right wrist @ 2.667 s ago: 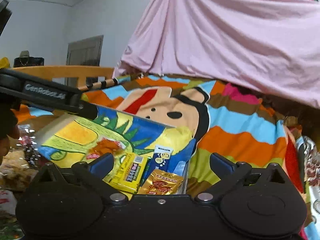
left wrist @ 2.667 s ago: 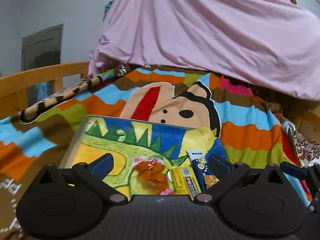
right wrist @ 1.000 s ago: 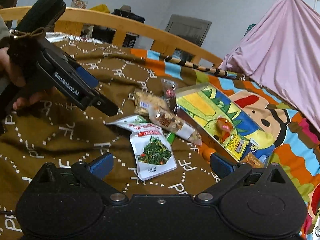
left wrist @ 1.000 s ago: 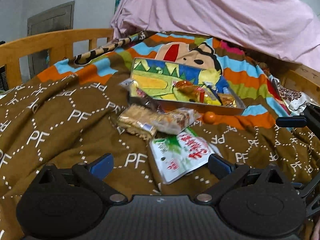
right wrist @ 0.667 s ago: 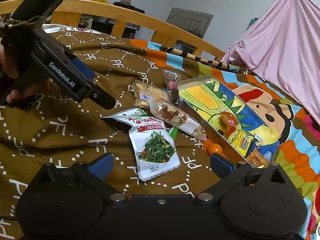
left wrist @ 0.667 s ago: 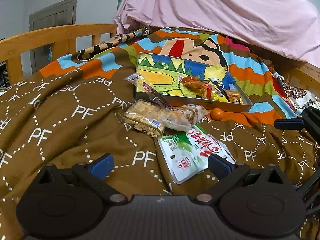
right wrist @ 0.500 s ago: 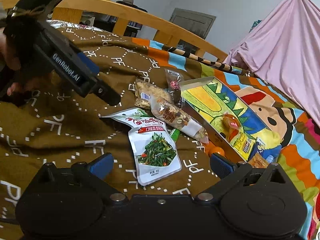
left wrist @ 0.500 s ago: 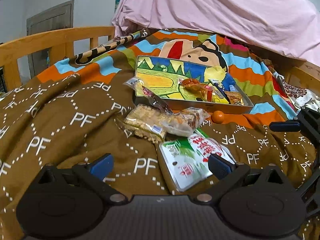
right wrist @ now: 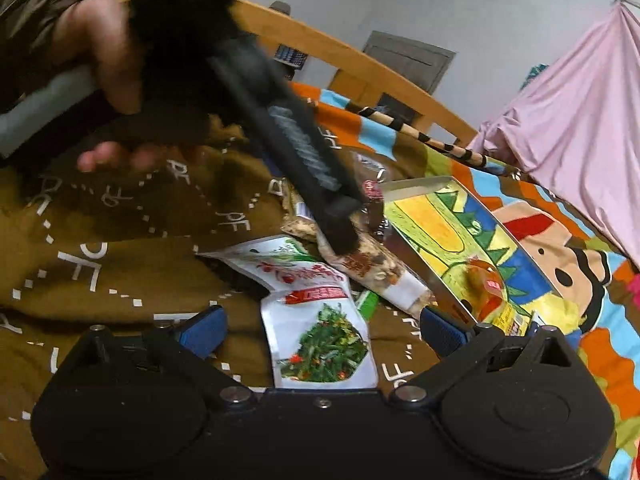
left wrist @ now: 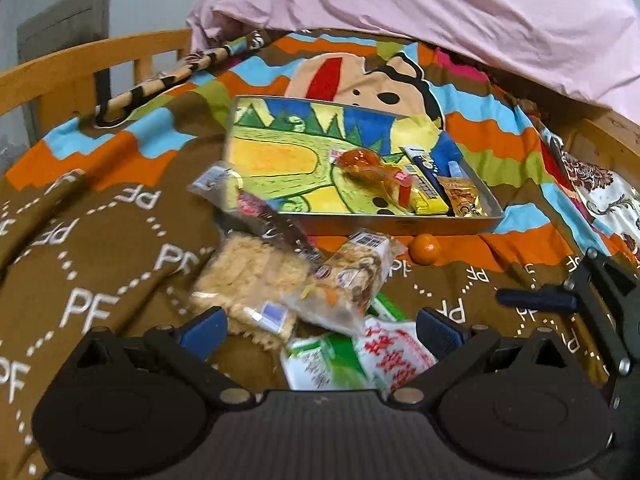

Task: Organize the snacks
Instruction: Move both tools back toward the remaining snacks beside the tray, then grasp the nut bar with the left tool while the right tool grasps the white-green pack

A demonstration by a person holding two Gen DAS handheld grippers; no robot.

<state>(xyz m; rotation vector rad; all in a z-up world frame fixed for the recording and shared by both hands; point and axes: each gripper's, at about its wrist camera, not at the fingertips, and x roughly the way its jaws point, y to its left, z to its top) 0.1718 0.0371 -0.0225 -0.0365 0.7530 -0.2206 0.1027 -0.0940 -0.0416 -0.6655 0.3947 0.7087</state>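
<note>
Snacks are split between two places on the bed: some lie in the shallow metal tray with the bright dinosaur drawing on its floor (left wrist: 400,227), the rest sit loose on the brown "PF"-patterned blanket (left wrist: 92,280) just in front of it. Inside the tray, gathered at its near right corner, are an orange-red wrapped snack (left wrist: 366,166), a yellow bar packet (left wrist: 424,196), a dark blue stick packet (left wrist: 426,164) and a small gold sachet (left wrist: 464,200).

Outside it are a clear bag of pale crispy pieces (left wrist: 248,280), a clear packet of mixed brown nuts (left wrist: 352,276) lying across that bag, a white pouch printed with green vegetables (right wrist: 320,328), a crinkled clear wrapper with dark contents (left wrist: 256,208) leaning on the tray's near left corner, and a small orange ball-shaped item (left wrist: 426,248) touching the tray's front wall.

By this count the sorting looks roughly half done, with five items left to move.

The left gripper (left wrist: 320,326) hangs low over the loose pile with its fingers apart and empty, the nut packet and white pouch between them. The right gripper (right wrist: 320,328) is likewise spread wide and empty above the white pouch.
</note>
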